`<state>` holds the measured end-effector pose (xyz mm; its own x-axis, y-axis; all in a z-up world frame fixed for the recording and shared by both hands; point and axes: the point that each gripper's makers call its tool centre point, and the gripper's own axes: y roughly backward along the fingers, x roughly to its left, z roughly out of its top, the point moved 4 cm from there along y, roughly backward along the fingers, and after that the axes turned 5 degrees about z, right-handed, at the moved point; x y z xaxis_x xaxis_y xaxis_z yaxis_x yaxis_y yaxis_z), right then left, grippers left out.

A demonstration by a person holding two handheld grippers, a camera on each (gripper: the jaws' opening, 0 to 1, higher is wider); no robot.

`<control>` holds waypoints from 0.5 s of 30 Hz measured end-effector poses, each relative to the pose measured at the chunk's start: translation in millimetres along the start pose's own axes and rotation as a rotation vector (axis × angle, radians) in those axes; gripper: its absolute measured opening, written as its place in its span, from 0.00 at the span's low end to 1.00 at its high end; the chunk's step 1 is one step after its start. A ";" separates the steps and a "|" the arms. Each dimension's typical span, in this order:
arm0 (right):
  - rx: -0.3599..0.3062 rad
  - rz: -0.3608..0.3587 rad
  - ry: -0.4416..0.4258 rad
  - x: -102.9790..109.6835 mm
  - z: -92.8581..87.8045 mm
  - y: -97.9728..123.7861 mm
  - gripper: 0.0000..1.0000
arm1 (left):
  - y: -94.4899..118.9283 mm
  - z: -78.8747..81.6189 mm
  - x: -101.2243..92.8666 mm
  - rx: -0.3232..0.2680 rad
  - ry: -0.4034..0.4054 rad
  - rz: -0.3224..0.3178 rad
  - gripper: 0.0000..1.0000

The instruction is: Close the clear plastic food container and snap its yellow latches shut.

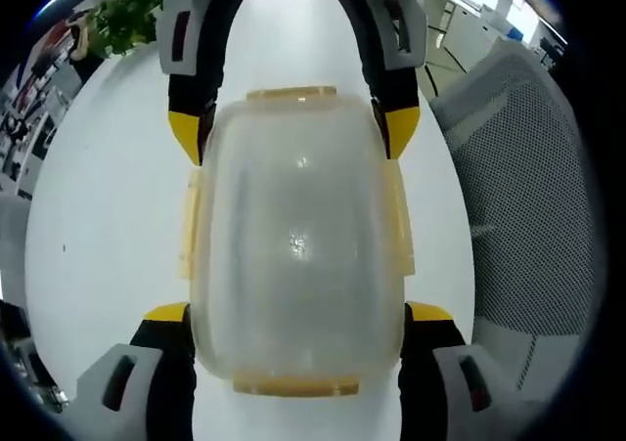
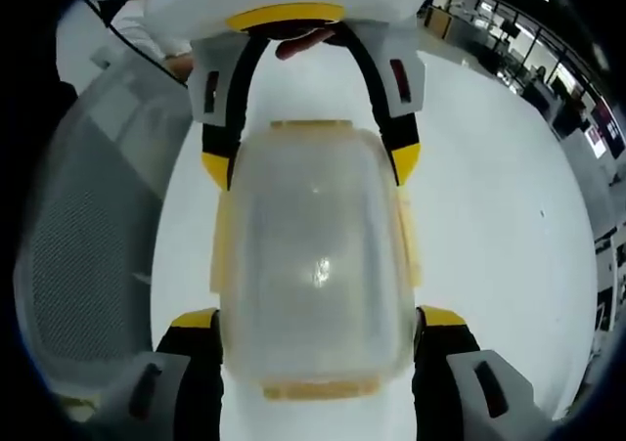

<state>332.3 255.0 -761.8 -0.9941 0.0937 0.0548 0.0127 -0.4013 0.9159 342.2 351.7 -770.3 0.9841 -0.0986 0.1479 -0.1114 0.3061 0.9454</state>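
left tool [image 1: 298,316]: jaws apart, yellow tips flanking one end of the container, whether touching cannot be told. right tool [image 2: 320,322]: jaws apart likewise, straddling the opposite end; it faces the left tool head-on, each appearing at the top of the other's view. clear plastic food container [image 1: 298,241]: lid on, resting between both tools on the white table [image 1: 108,197], away from its edges. yellow latches [image 1: 188,228]: along the container's sides and ends. mesh chair [image 1: 538,197]: just beyond the table's edge.

Bright overhead light, soft blur (fisheye-warped edges)
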 end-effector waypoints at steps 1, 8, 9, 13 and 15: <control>0.001 0.001 0.001 -0.1 1.4 -0.8 0.80 | 0.7 -1.2 0.0 -0.001 0.000 0.001 0.87; -0.006 0.003 0.003 -0.1 12.9 -5.6 0.81 | 4.6 -13.4 -0.2 0.000 0.003 0.001 0.87; -0.006 0.003 0.004 -0.1 15.0 -6.7 0.81 | 4.8 -15.5 -0.1 0.002 0.004 0.001 0.87; -0.005 0.004 0.005 0.8 21.4 -9.8 0.81 | 6.4 -22.4 -1.1 0.006 0.005 0.002 0.87; -0.005 0.003 0.005 1.6 25.4 -11.5 0.81 | 7.7 -26.8 -1.5 0.007 0.006 0.002 0.87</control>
<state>333.3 282.9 -762.2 -0.9946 0.0874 0.0558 0.0155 -0.4065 0.9135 343.6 379.6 -771.1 0.9846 -0.0927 0.1485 -0.1147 0.2995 0.9472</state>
